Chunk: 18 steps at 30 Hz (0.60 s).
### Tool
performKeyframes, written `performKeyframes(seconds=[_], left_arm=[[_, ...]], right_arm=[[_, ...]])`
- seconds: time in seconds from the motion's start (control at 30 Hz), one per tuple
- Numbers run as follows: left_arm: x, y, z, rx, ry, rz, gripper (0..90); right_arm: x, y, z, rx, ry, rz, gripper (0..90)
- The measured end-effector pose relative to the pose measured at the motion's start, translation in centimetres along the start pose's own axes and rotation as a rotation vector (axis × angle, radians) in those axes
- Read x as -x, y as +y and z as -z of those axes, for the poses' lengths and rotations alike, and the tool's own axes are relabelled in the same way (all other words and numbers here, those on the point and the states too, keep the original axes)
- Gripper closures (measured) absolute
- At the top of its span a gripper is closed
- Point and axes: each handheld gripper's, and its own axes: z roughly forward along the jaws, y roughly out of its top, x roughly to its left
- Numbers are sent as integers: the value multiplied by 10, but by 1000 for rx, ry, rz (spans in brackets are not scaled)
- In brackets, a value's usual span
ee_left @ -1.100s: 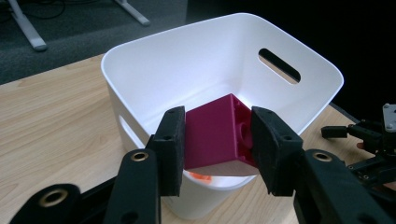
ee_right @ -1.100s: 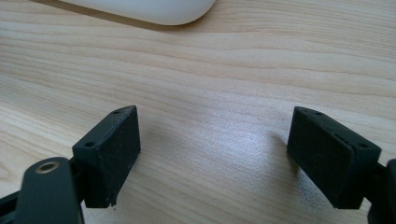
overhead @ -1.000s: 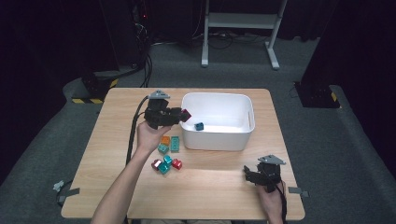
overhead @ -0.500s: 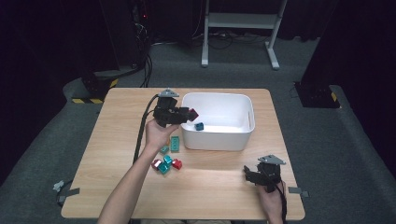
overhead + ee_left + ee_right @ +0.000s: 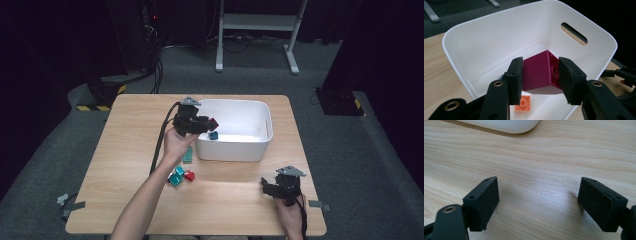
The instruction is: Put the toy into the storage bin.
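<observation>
My left gripper [image 5: 206,123] hangs over the left rim of the white bin [image 5: 260,131], shut on a magenta brick [image 5: 213,122]. In the left gripper view the magenta brick [image 5: 541,71] sits squeezed between both pads [image 5: 516,75], just inside the bin [image 5: 486,40]. An orange brick [image 5: 523,103] lies on the bin floor below it, and a blue brick [image 5: 213,135] rests in the bin too. My right gripper [image 5: 266,188] rests near the table's front right, open with bare wood between its jaws [image 5: 544,192].
A green brick [image 5: 188,155], a teal brick [image 5: 176,176] and a red brick [image 5: 189,175] lie on the wooden table [image 5: 125,150] left of the bin, by my left forearm. The bin's curved corner [image 5: 506,126] lies ahead of the right gripper.
My left gripper has moved right with the magenta brick, from beside the bin to over its left rim. The right gripper has stayed put.
</observation>
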Motion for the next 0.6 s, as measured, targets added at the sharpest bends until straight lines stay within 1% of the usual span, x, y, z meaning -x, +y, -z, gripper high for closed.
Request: performKeyframes(seconds=[0.07, 0.1, 0.17, 0.23, 0.47, 0.6], left_arm=[[0, 0, -2, -4, 2, -4, 557], [0, 0, -3, -4, 3, 0, 535], [0, 0, -4, -2, 8, 5, 464], [0, 0, -4, -2, 17, 5, 427], [1, -1, 0, -14, 27, -12, 380], [1, -2, 4, -4, 35, -12, 365]], right_arm=[[0, 0, 0, 0, 0, 0, 172], [0, 0, 0, 0, 0, 0, 172], [0, 0, 0, 0, 0, 0, 172], [0, 0, 0, 0, 0, 0, 172], [0, 0, 0, 0, 1, 1, 172], [0, 0, 0, 0, 1, 1, 172]])
